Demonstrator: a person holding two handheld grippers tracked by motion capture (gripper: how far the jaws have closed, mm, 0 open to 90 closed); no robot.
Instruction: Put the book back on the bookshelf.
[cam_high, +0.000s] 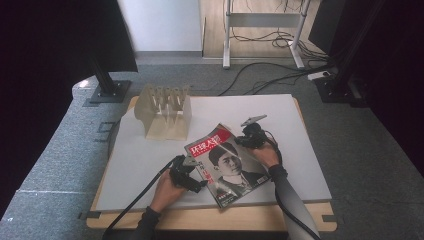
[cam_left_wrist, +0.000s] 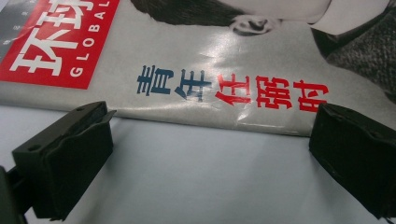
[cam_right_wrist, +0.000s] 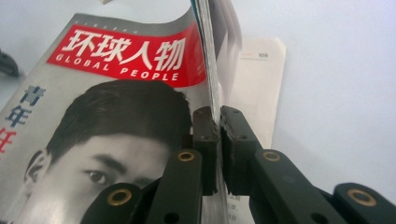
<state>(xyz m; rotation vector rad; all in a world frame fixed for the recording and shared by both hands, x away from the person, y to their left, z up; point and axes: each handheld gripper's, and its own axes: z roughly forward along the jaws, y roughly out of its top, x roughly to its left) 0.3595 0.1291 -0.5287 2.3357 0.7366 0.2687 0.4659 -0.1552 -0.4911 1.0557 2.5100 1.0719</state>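
A magazine (cam_high: 227, 162) with a red title band and a portrait on its cover lies at an angle on the white board (cam_high: 280, 120). My right gripper (cam_high: 248, 140) is at the magazine's right edge. In the right gripper view it (cam_right_wrist: 218, 116) is shut on the edge of the cover (cam_right_wrist: 116, 93) and some pages, and that edge stands raised above a white inner page (cam_right_wrist: 254, 79). My left gripper (cam_high: 194, 174) rests by the magazine's left edge. In the left gripper view it (cam_left_wrist: 212, 126) is open, with the bare board between its jaws and the cover (cam_left_wrist: 196, 56) just beyond them.
A wooden slotted rack (cam_high: 165, 112) stands at the board's back left. The board lies on a wooden table (cam_high: 210, 218) whose front edge shows below it. On the floor beyond are cables (cam_high: 260, 75), a black stand base (cam_high: 107, 92) and a white frame's legs (cam_high: 227, 50).
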